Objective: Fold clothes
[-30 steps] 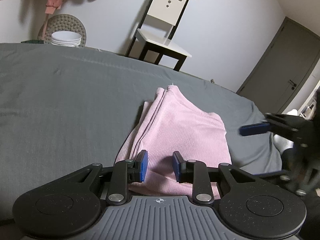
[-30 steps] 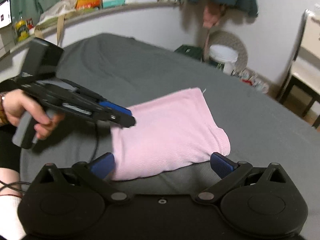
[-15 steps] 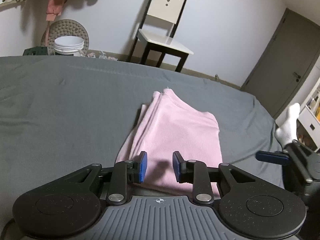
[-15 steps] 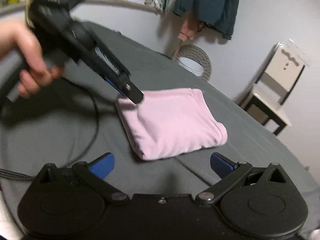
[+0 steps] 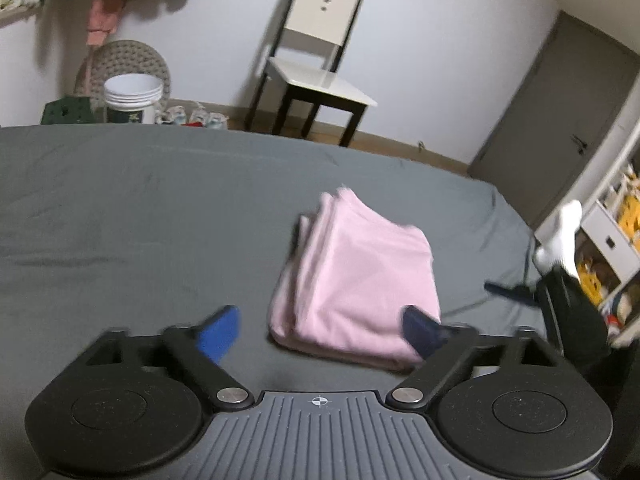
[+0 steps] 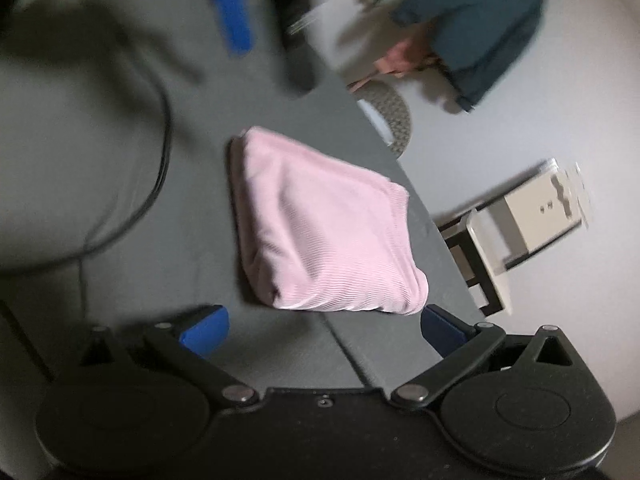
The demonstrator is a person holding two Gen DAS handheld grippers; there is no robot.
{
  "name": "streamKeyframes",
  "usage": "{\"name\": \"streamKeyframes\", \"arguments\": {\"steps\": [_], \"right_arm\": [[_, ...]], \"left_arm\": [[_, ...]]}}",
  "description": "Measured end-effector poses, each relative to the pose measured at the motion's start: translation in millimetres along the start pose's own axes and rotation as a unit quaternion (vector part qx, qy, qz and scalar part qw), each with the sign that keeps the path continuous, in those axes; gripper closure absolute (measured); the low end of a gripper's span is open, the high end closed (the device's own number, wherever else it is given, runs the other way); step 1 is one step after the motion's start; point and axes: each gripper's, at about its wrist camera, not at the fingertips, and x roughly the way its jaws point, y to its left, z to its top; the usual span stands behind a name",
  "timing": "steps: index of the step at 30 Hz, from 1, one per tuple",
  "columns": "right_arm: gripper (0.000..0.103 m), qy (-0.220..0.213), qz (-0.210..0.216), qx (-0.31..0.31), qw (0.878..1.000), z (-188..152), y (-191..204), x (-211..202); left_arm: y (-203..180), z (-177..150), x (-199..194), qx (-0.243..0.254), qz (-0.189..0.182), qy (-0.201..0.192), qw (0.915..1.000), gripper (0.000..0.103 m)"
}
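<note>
Blur smears the right wrist view; folded pink ribbed garment (image 5: 356,276) lies on the grey bedsheet (image 5: 140,216), left gripper (image 5: 320,330) and right gripper (image 6: 324,330) spread wide, holding nothing.

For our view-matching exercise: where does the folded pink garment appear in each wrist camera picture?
Left wrist: folded pink garment sits right of centre, just beyond the open left claw.
Right wrist: it lies at centre, tilted.
Shared landmark: the white chair.
</note>
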Motion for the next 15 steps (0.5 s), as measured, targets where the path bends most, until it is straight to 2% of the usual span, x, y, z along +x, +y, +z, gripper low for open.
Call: {"name": "streamKeyframes", "arguments": {"steps": [3,8,15], "right_arm": [[0.000,0.006,-0.012,-0.064,0.998,6.0,8.2,6.8],[0.000,0.022,-0.026,-0.144,0.989,19.1,16.5,19.4],[0.000,0.020,-0.033,-0.197,0.980,38.5,19.7,40.6]], "left_arm": [[10.5,6.4,-2.4,-0.024,-0.007,-0.007,0.9997,0.000],[19.0,1.2,9.4,-0.059,-0.013,0.009,0.9982,0.000],[18.3,-3.1,19.0,-0.067,-0.020,0.016,0.9974,0.000]]}}
